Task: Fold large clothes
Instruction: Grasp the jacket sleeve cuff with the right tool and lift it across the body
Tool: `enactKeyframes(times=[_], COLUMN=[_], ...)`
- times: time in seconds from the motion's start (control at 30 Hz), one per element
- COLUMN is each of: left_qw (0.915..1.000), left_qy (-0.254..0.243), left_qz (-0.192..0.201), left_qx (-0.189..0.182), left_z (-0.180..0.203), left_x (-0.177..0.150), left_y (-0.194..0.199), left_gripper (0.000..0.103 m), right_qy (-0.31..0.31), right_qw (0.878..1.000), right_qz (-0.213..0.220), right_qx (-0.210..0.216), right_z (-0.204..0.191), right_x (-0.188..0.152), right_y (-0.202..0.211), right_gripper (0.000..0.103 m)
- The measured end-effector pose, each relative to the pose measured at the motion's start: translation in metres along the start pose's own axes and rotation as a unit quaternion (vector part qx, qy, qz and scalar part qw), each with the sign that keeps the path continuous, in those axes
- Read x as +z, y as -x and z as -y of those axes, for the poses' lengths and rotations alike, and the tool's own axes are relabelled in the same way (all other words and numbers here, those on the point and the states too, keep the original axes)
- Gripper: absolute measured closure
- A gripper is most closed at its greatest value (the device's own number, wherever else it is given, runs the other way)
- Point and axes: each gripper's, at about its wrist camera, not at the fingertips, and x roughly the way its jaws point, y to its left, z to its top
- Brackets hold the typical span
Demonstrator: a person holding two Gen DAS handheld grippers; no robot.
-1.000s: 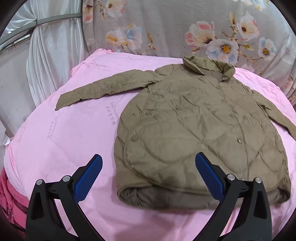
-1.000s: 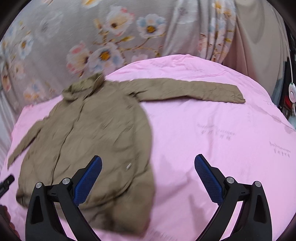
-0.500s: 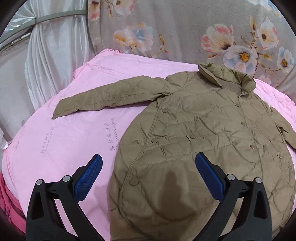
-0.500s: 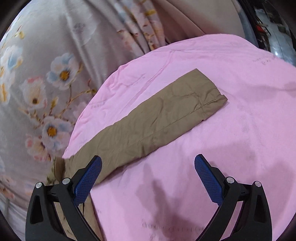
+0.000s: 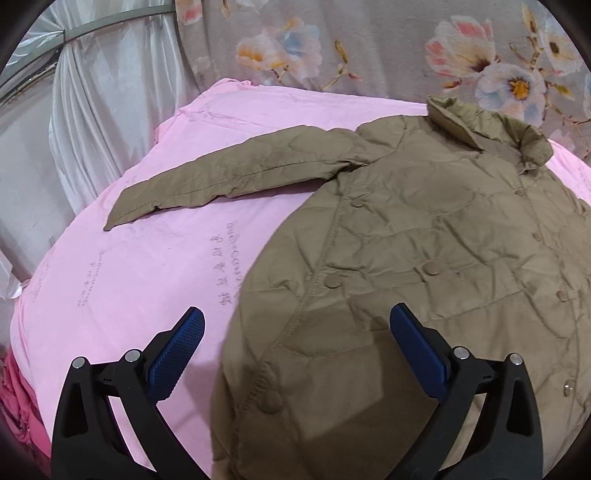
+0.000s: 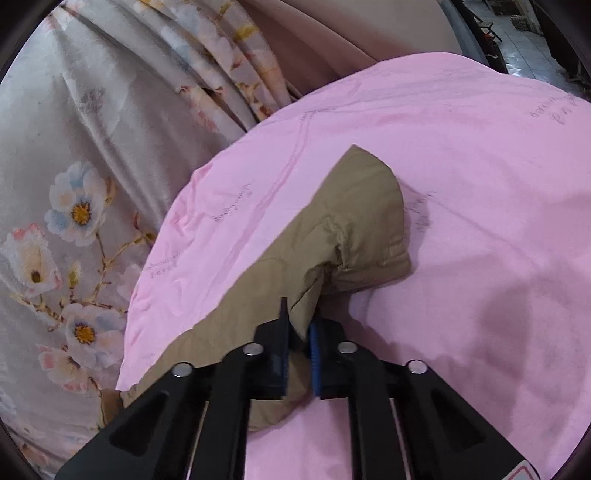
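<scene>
An olive quilted jacket [image 5: 424, 258] lies flat, front up, on a pink sheet [image 5: 129, 288]. Its collar points away and one sleeve [image 5: 236, 177] stretches out to the left. My left gripper [image 5: 295, 336] hovers open over the jacket's lower left edge, with one blue pad above the sheet and the other above the quilting. In the right wrist view the jaws of my right gripper [image 6: 299, 347] are closing and pinch a bunched fold of the other sleeve [image 6: 354, 221] near its cuff. The cuff end lies crumpled on the sheet beyond the fingers.
A grey floral curtain [image 5: 369, 44] hangs behind the bed [image 6: 480, 147], with white drapes [image 5: 92, 92] at the far left. Crumpled darker pink fabric [image 5: 14, 406] sits at the bed's lower left edge. A tiled floor [image 6: 524, 22] shows at the far right.
My right gripper swung to the outstretched sleeve and closed from wide open onto it near the cuff, bunching the cloth. My left gripper drew closer over the jacket's lower left part and stayed open.
</scene>
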Motion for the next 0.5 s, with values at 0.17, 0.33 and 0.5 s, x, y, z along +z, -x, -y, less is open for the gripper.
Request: enactKeyframes(times=[0.17, 0.33, 0.5], left_qw=[0.9999, 0.9996, 0.9988], left_qy=[0.011, 0.02, 0.032], left_qz=[-0.009, -0.021, -0.032], left_qx=[0.007, 0.003, -0.017], left_z=[-0.013, -0.023, -0.029], left_x=[0.002, -0.002, -0.007], left_y=[-0.005, -0.013, -0.018], left_gripper=[0.005, 0.005, 0.005], right_qy=[0.131, 0.281, 0.394], right_qw=[0.985, 0.928, 0.858], right_qz=[0.04, 0.008, -0.085], right_qx=[0.106, 0.245, 0.318], right_z=[-0.117, -0.248, -0.329], right_x=[-0.026, -0.113, -0.241], right_y=[0.045, 0.09, 0.097], right_gripper=[0.097, 0.097, 0.097])
